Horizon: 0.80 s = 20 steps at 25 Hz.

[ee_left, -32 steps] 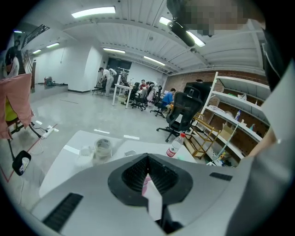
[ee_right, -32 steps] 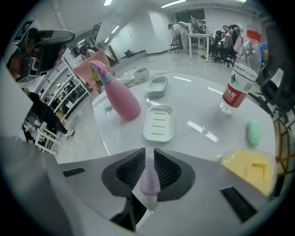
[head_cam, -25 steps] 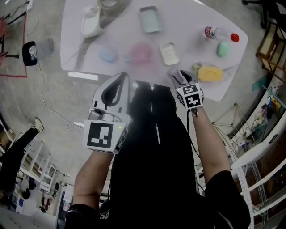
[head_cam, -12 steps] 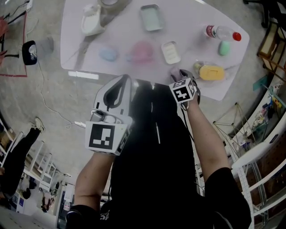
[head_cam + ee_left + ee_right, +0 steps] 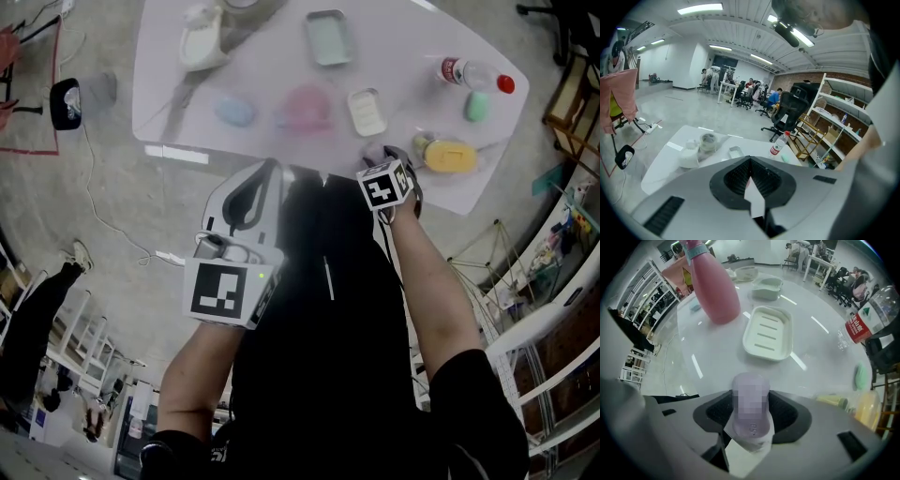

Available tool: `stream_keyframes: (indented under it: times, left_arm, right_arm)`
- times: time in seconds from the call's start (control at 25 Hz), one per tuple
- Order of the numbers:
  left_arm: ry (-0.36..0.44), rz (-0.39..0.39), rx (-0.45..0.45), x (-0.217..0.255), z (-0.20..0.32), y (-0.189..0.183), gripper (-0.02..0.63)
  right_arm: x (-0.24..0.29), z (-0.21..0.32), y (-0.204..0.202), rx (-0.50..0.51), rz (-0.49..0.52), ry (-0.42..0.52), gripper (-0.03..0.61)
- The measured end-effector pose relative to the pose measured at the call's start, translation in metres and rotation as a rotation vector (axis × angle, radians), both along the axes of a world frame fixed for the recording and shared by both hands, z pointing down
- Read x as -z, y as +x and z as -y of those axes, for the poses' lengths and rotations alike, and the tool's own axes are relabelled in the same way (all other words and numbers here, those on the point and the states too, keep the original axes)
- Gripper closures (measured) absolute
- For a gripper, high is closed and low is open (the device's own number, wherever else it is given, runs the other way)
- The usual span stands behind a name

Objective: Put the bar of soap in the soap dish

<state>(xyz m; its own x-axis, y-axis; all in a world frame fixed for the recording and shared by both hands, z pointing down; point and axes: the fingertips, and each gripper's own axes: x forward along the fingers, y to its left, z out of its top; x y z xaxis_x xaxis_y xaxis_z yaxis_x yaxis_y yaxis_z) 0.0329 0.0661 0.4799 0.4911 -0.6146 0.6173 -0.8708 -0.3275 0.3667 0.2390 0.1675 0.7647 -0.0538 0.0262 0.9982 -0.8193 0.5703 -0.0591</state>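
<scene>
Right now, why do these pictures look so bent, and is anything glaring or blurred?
Both gripper views are fisheye, dark-cornered; right gripper view: lamp streaks glare on the table, a mosaic patch covers part of the lilac soap; head view: the pink bottle looks hazy.

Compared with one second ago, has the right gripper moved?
Yes. The right gripper moved closer to the white soap dish; its jaws have just been opening, with the lilac soap between them.

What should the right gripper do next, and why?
Probably close the right gripper on the lilac bar of soap. Its jaws have just been opening and now stand apart either side of the bar, which lies on the table; the empty white soap dish waits just beyond.
</scene>
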Motion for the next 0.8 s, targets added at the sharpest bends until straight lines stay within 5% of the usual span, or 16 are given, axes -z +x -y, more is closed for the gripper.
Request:
stream_keyframes:
  times: [0.48, 0.8]
  left_arm:
    - [-0.006, -0.014, 0.033, 0.006, -0.005, -0.007, 0.603]
    - [-0.003, -0.014, 0.051, 0.011, -0.005, -0.01, 0.603]
  right_arm:
    - [0.0, 0.004, 0.001, -0.035, 0.017, 0.001, 0.346]
    - [0.004, 0.008, 0.003, -0.165, 0.1, -0.007, 0.36]
